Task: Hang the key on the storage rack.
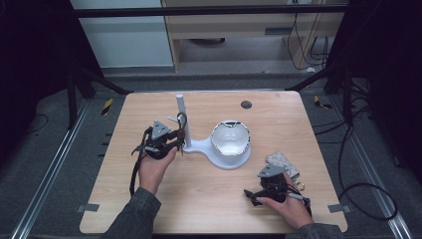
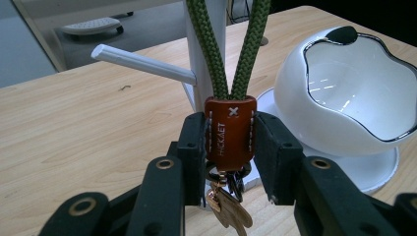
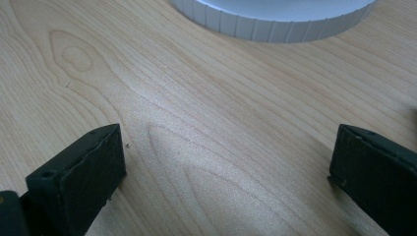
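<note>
Left gripper (image 2: 230,142), fingers clamped on the keychain's (image 2: 230,132) leather tab, holds its green loop at the stand (image 1: 183,119); whether it hangs on the peg (image 2: 142,64) is unclear. Release remains. Right gripper (image 3: 226,172) rests on the surface (image 3: 206,113), fingers apart.

A brown leather tab (image 2: 230,132), joining two green cord strands in the left gripper view, carries the only readable marks. A small white cross is stamped near its top. Below it, pale capital letters run lengthwise along the tab's left side, appearing to read "HICKAET", though some letters are uncertain. Nothing else bears legible text.
</note>
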Motion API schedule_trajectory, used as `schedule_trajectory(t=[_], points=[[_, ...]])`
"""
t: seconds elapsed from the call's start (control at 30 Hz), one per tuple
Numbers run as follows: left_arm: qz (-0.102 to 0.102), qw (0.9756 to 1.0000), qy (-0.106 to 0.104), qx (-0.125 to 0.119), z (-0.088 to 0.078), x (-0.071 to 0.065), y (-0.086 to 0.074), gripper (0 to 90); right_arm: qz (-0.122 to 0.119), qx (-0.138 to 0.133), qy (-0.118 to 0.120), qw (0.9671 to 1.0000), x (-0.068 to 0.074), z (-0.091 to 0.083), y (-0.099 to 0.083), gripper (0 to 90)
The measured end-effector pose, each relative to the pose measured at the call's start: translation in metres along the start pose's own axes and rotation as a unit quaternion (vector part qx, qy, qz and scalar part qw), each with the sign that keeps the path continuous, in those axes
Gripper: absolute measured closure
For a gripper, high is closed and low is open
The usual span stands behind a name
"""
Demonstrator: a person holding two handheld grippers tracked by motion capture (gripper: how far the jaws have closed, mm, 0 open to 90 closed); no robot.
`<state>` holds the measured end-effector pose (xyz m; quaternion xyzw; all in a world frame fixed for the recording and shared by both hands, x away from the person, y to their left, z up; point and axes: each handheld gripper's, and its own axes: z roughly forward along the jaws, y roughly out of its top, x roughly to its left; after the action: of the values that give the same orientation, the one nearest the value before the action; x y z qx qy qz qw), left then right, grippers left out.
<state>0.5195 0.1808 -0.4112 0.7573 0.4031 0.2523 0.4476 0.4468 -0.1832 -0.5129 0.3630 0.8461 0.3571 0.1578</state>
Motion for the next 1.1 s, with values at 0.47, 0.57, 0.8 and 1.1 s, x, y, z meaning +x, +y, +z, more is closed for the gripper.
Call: schedule_trajectory(t=[0.47,0.57,0.8,1.1], points=[[-0.001,0.9999,0.008,-0.006,-0.003,0.003,-0.002,57.1,0.000,0.000,0.000,1.0000,0.000,0.000,0.000,0.3],[0.001,0.9999,0.009,-0.003,-0.006,0.003,-0.005,52.1,0.001,0.000,0.000,1.0000,0.000,0.000,0.000,0.3],[-0.001,0.9999,0.013,0.009,-0.016,0.010,-0.016,41.2,0.002,0.001,0.000,1.0000,0.000,0.000,0.000,0.2],[0.010,0.9984,0.015,0.054,-0.024,0.025,-0.048,22.6,0.004,0.003,-0.001,1.0000,0.001,-0.001,0.000,1.6]])
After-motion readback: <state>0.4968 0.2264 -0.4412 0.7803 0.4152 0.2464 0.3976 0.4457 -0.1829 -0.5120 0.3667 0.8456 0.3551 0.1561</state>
